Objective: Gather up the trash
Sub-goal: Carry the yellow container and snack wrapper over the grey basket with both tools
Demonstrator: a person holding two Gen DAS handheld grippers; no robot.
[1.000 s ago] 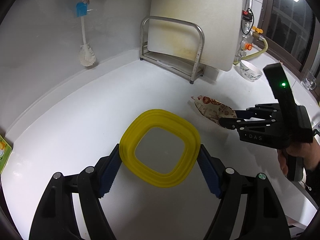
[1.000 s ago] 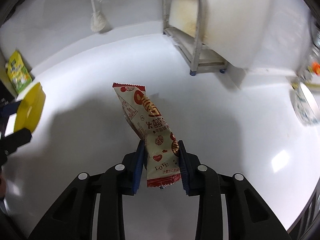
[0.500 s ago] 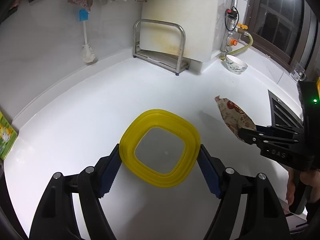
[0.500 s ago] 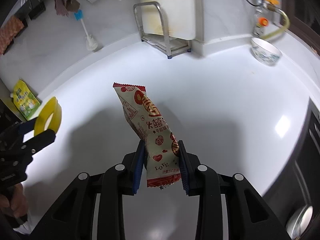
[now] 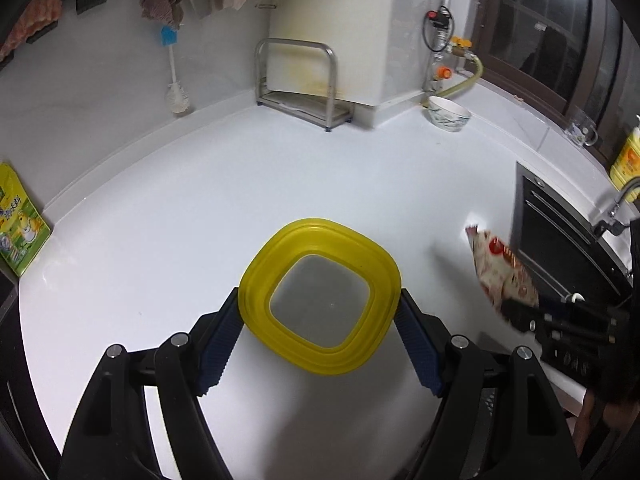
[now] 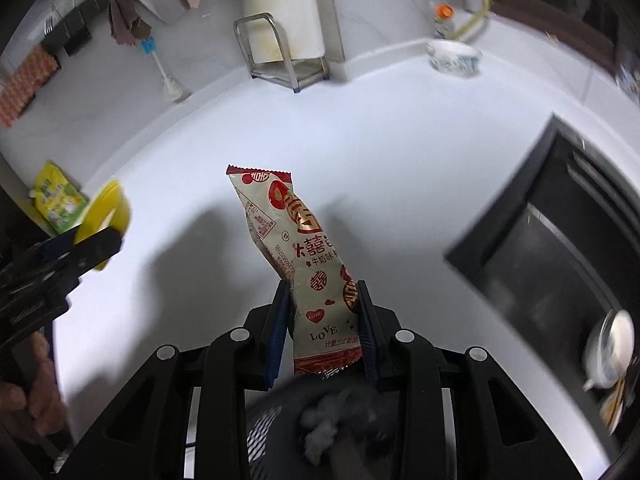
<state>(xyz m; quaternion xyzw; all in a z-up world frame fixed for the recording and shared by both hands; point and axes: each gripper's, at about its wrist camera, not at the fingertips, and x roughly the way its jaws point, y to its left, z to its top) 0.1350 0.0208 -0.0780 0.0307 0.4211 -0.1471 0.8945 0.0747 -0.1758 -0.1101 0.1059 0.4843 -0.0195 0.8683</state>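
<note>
My left gripper point(image 5: 320, 316) is shut on a yellow square lid point(image 5: 319, 295) with a clear centre, held above the white counter point(image 5: 200, 208). My right gripper point(image 6: 323, 320) is shut on the lower end of a red and cream snack wrapper point(image 6: 296, 240), which stands up from the pads. In the left wrist view the wrapper point(image 5: 502, 268) and the right gripper point(image 5: 520, 316) show at the right. In the right wrist view the lid point(image 6: 106, 212) and the left gripper point(image 6: 76, 248) show at the left. Below the right gripper lies a dark mesh bin point(image 6: 276, 432) holding crumpled white tissue point(image 6: 324, 428).
A metal rack point(image 5: 296, 80) with a cutting board, a brush point(image 5: 174, 76) and a patterned bowl point(image 5: 448, 114) stand along the back wall. A dark sink point(image 6: 560, 240) lies at the right, a green packet point(image 5: 16, 228) at the left edge, a yellow oil bottle point(image 5: 628, 160) far right.
Both grippers have drawn back from the back wall toward the counter's near edge, each still holding its item. The right one rolled, and the bin with tissue has come into view beneath it.
</note>
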